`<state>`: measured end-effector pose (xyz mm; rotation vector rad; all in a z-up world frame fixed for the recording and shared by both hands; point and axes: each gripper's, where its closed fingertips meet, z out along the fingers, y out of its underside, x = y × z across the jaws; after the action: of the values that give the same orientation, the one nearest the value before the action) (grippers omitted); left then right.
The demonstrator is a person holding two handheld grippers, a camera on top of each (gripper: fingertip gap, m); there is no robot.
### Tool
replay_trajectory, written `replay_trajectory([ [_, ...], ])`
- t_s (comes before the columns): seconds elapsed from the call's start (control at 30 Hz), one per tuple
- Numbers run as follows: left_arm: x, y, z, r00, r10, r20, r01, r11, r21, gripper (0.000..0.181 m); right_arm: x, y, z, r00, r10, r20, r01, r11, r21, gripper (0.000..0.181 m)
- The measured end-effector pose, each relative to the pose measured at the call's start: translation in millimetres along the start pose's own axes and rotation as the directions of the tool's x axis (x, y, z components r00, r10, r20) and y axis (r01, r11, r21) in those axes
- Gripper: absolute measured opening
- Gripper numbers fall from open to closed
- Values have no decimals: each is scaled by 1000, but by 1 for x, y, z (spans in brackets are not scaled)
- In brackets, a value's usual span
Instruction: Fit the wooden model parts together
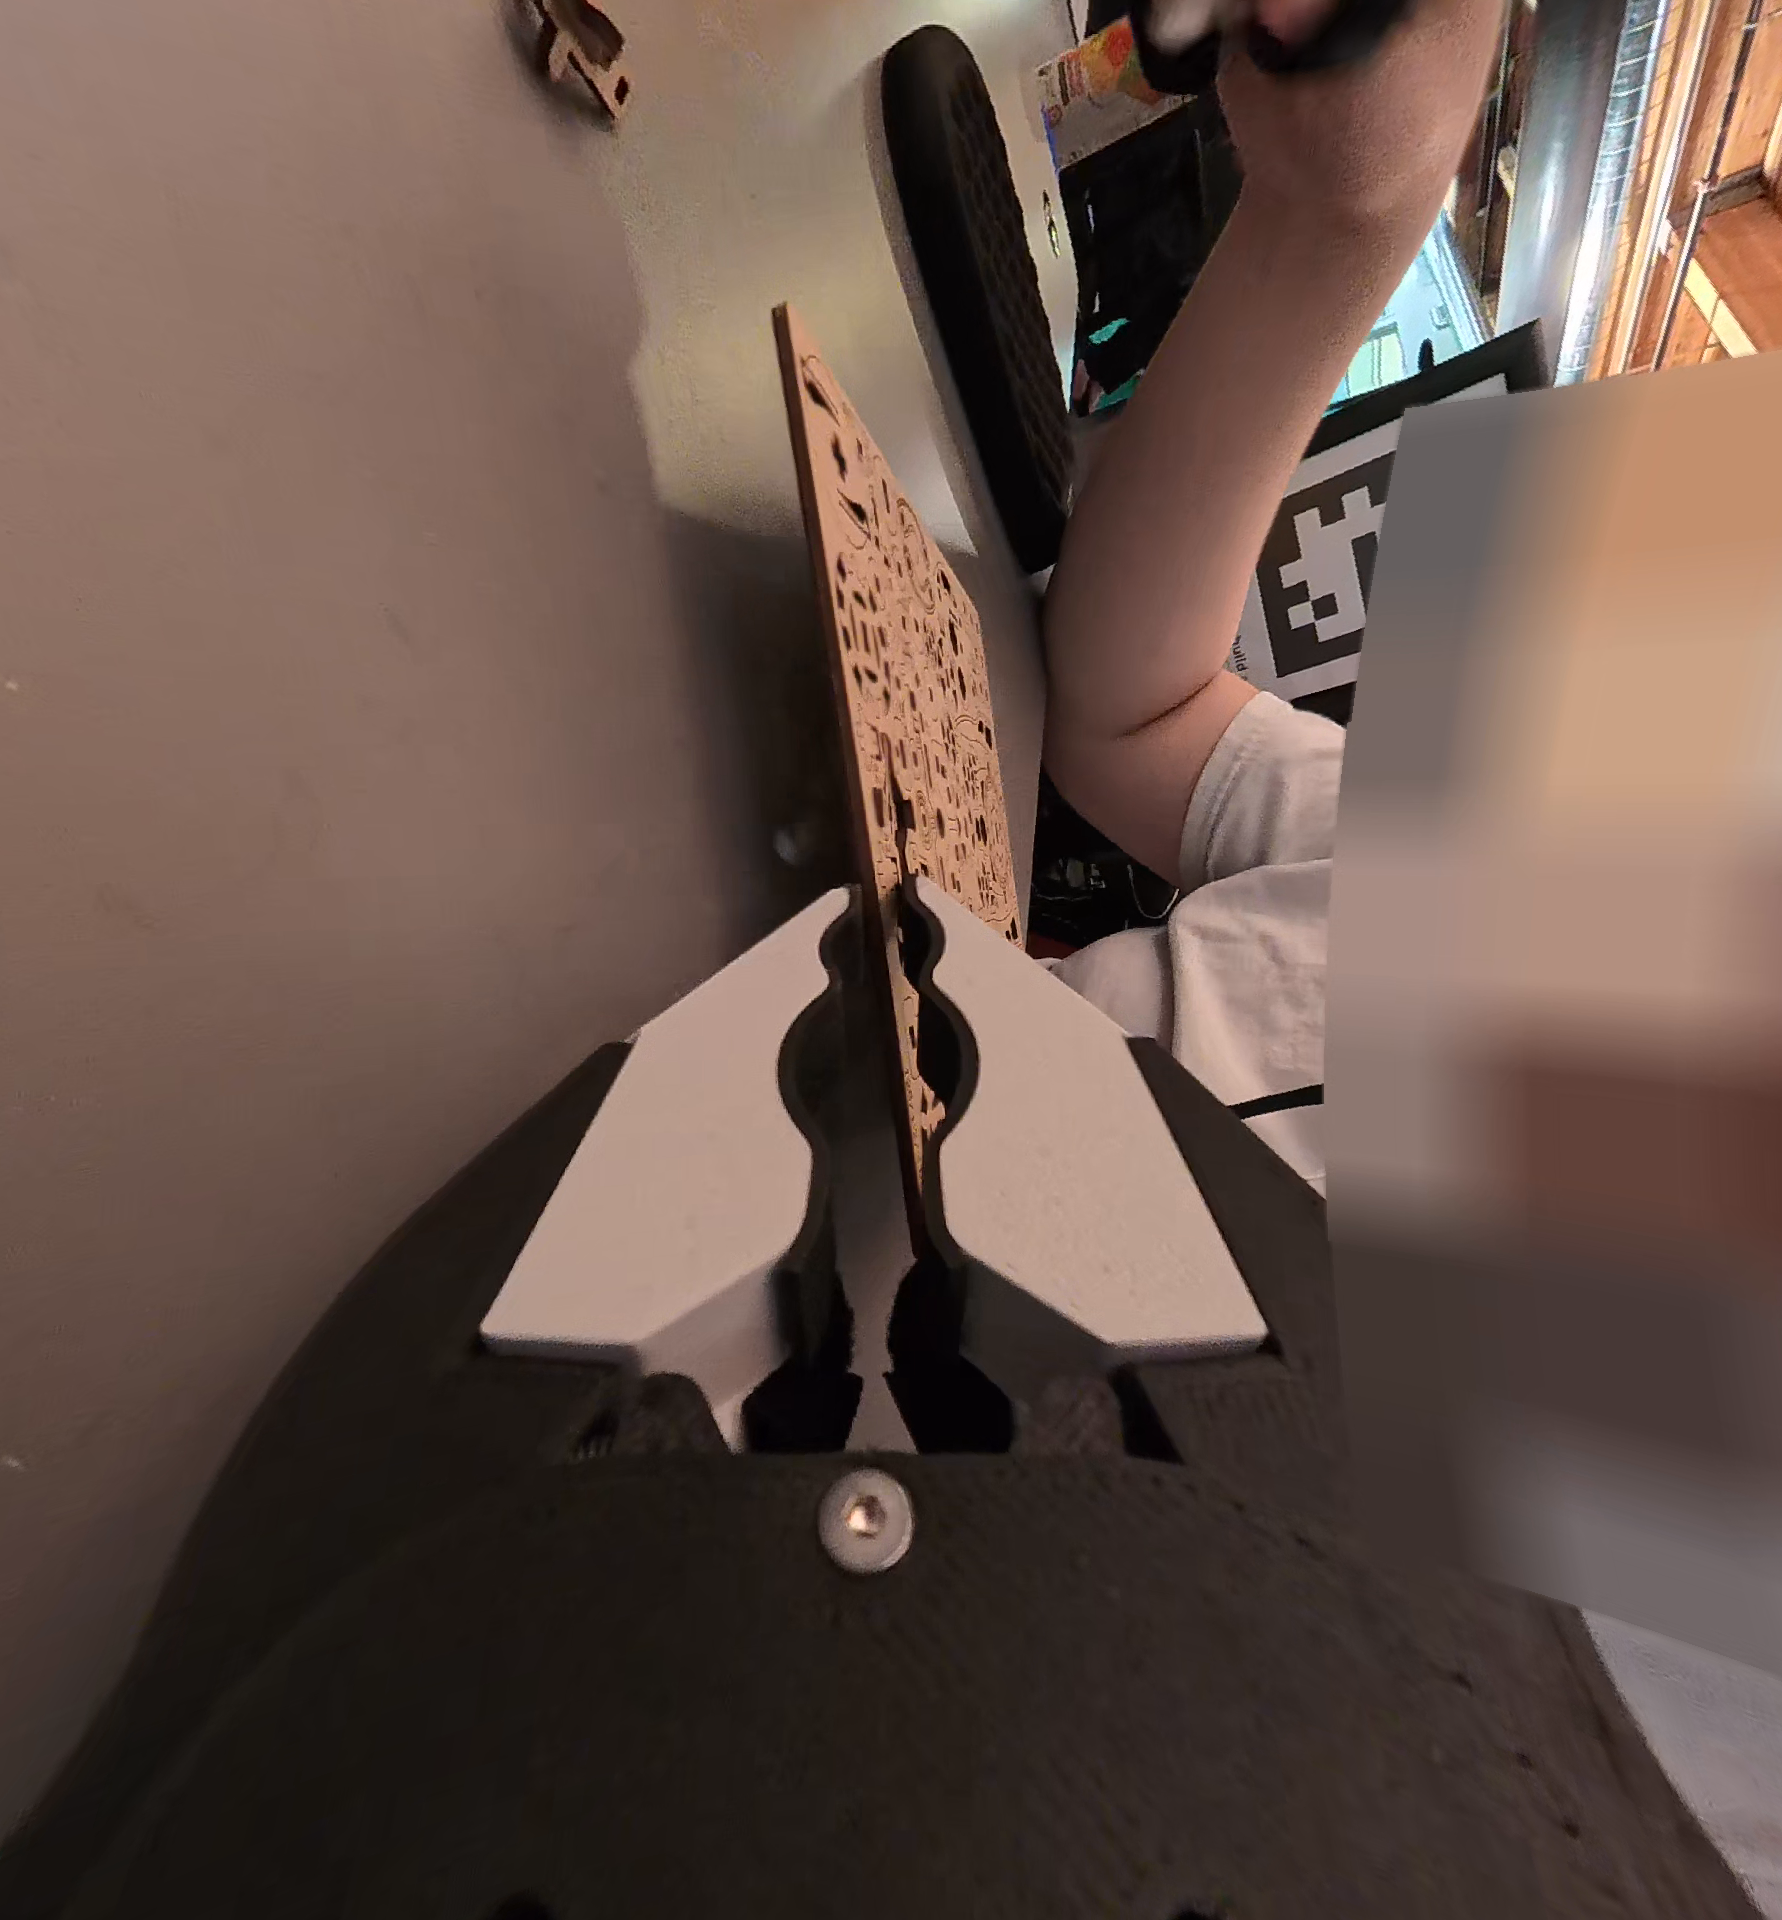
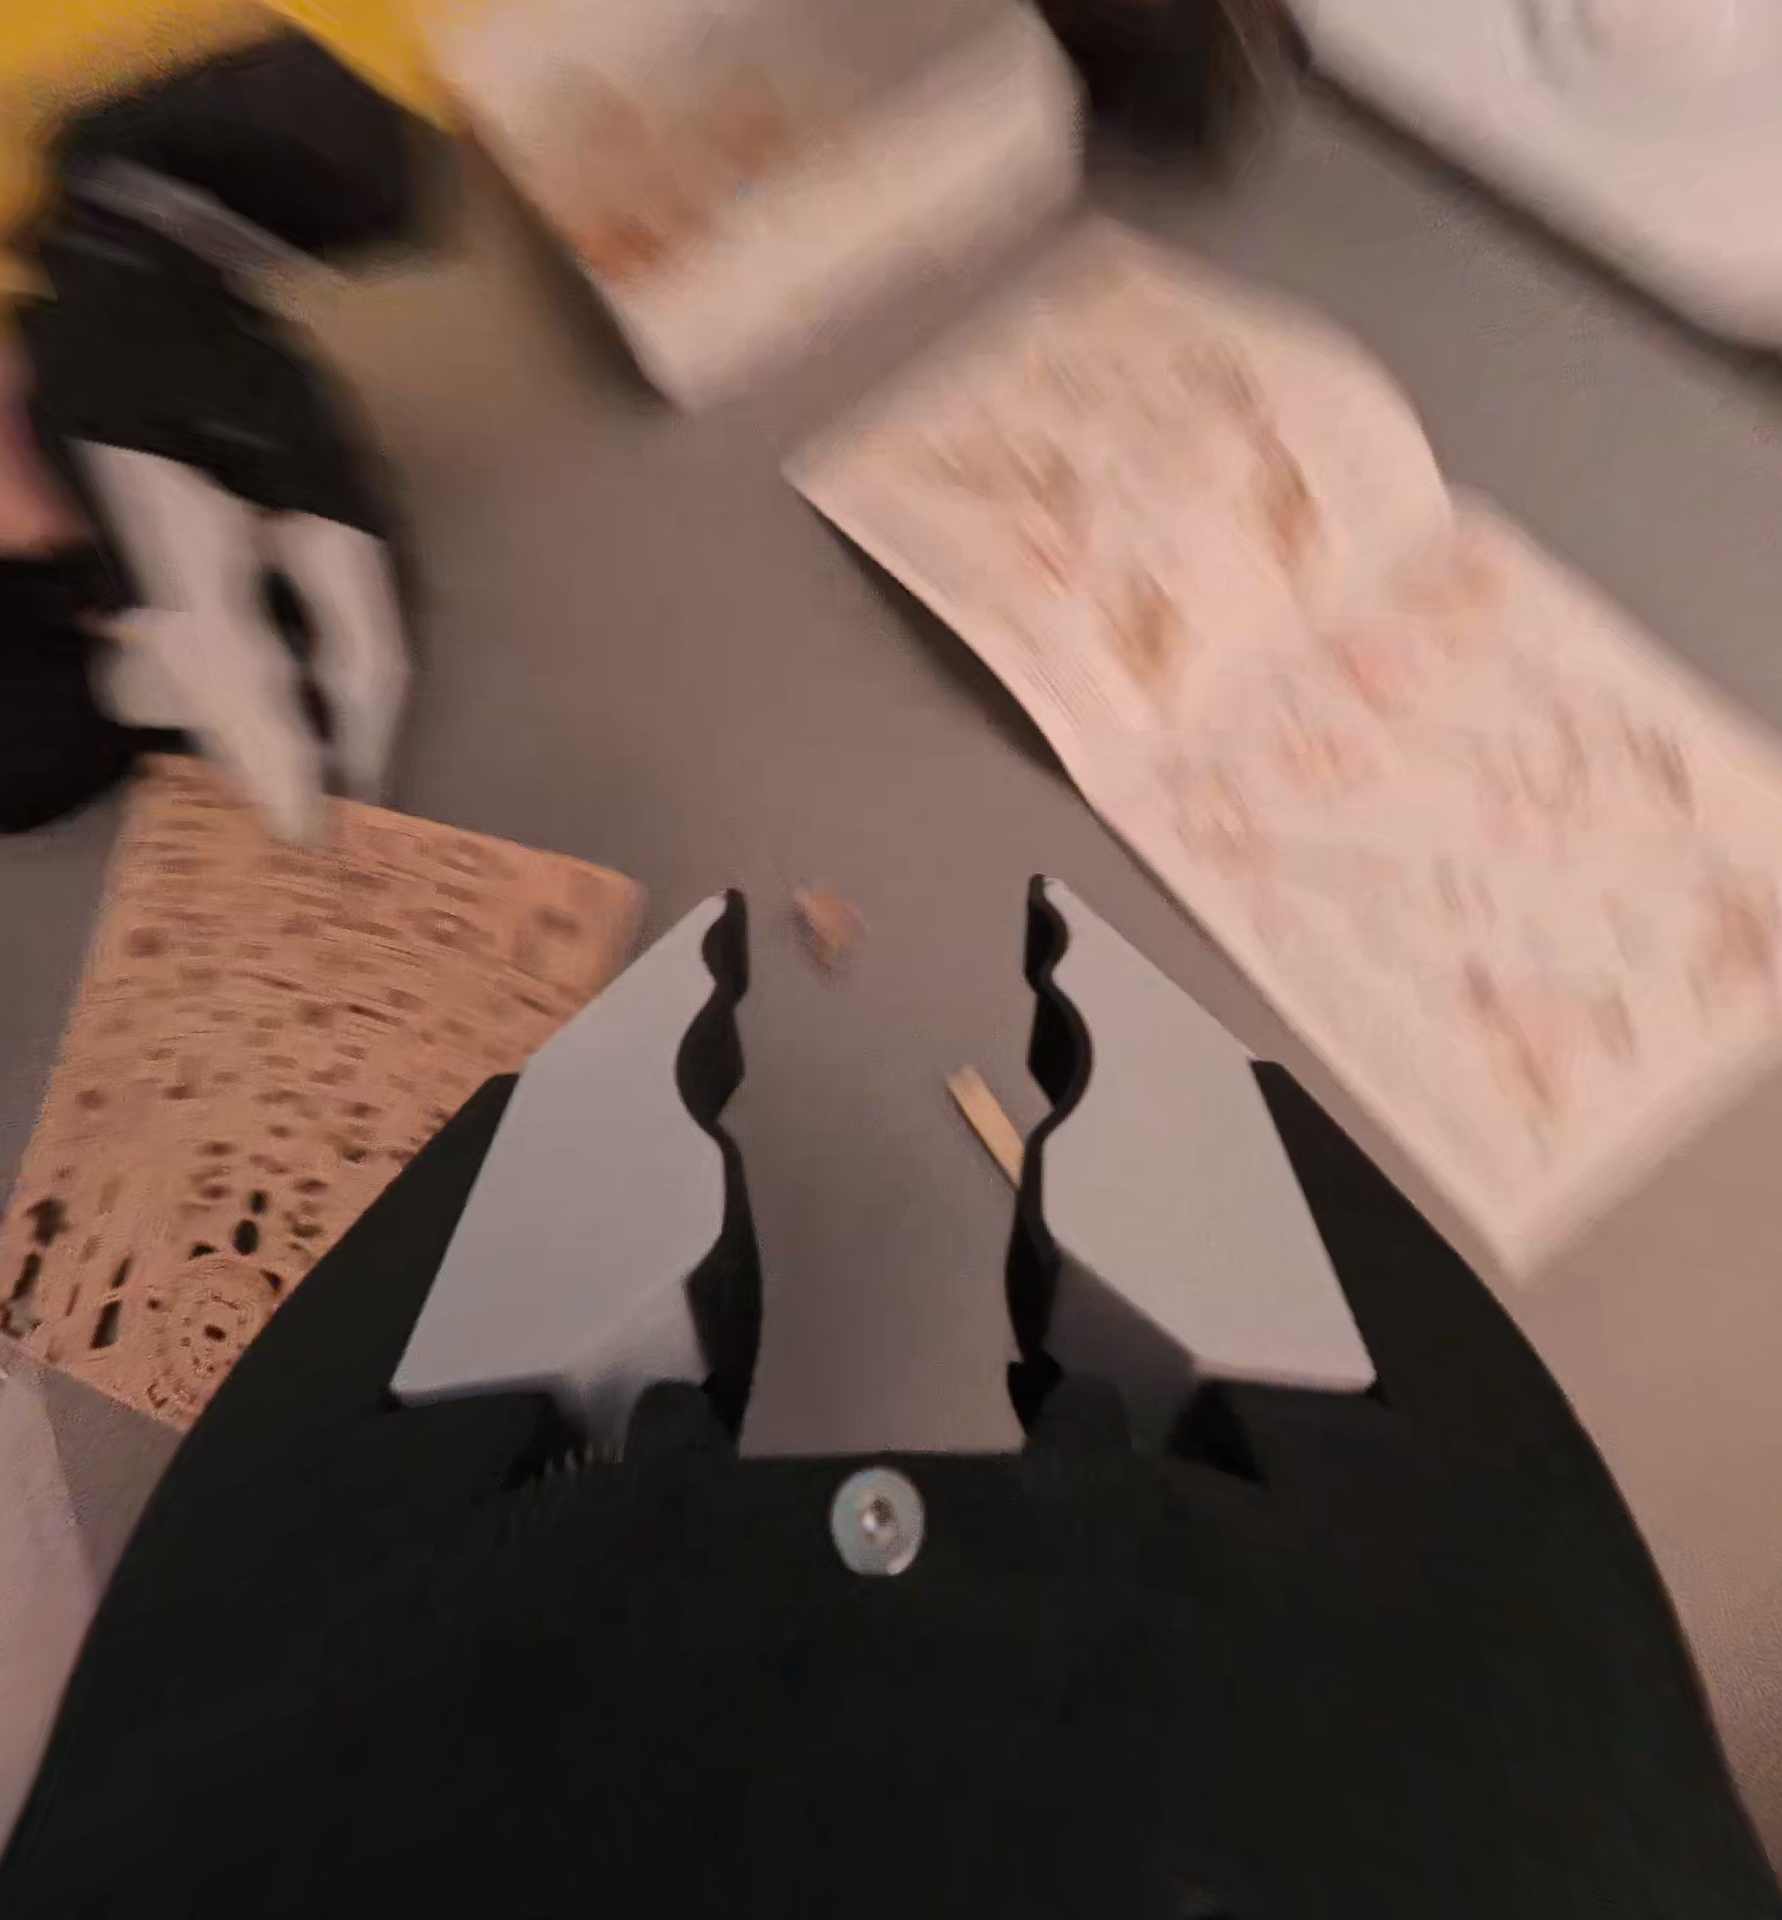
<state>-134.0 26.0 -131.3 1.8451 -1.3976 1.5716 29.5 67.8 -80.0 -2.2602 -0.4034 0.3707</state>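
Clamped edge-on between the left gripper's (image 1: pixel 882 914) white fingers (image 1: pixel 700 1164), a thin tan wooden sheet (image 1: pixel 908 644) riddled with dark laser-cut part outlines extends past the tips. Spread wide and empty, the right gripper (image 2: pixel 887 914) hovers over a grey table (image 2: pixel 596 665); a small wooden piece (image 2: pixel 827 923) lies blurred just beyond its tips, a wooden stick (image 2: pixel 986 1122) beside its right finger.

Grey tabletop (image 2: pixel 606 623); black mesh chair back (image 1: pixel 980 312) beside it; wood-panelled wall (image 1: pixel 1760 135) behind, warmly lit.
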Motion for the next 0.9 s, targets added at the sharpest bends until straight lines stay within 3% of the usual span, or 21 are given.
replay_trajectory([
  [0.07,1,0,0,1000,5,-8,-5,1000,1,3,-69,-34,9,954,-209,216,164,965,205,72],
  [0.13,3,-1,-1,1000,15,-11,-15,1000,4,3,-113,-23,29,881,-211,423,180,977,113,79],
  [0.17,3,-1,-1,1000,20,-13,-20,1000,5,3,-121,-17,40,862,-209,462,200,977,68,78],
  [0.27,5,-2,-1,999,32,-14,-32,999,9,3,-125,-3,67,831,-235,505,274,962,-4,69],
  [0.5,6,0,0,999,40,-22,-40,999,1,3,-137,32,81,750,-258,609,462,863,-203,53],
  [0.77,6,4,2,999,48,-20,-48,998,-31,3,-155,40,77,665,-140,733,463,848,-258,24],
  [0.9,2,4,2,1000,29,-7,-29,999,-30,3,-157,42,79,664,-157,731,486,834,-262,18],
])
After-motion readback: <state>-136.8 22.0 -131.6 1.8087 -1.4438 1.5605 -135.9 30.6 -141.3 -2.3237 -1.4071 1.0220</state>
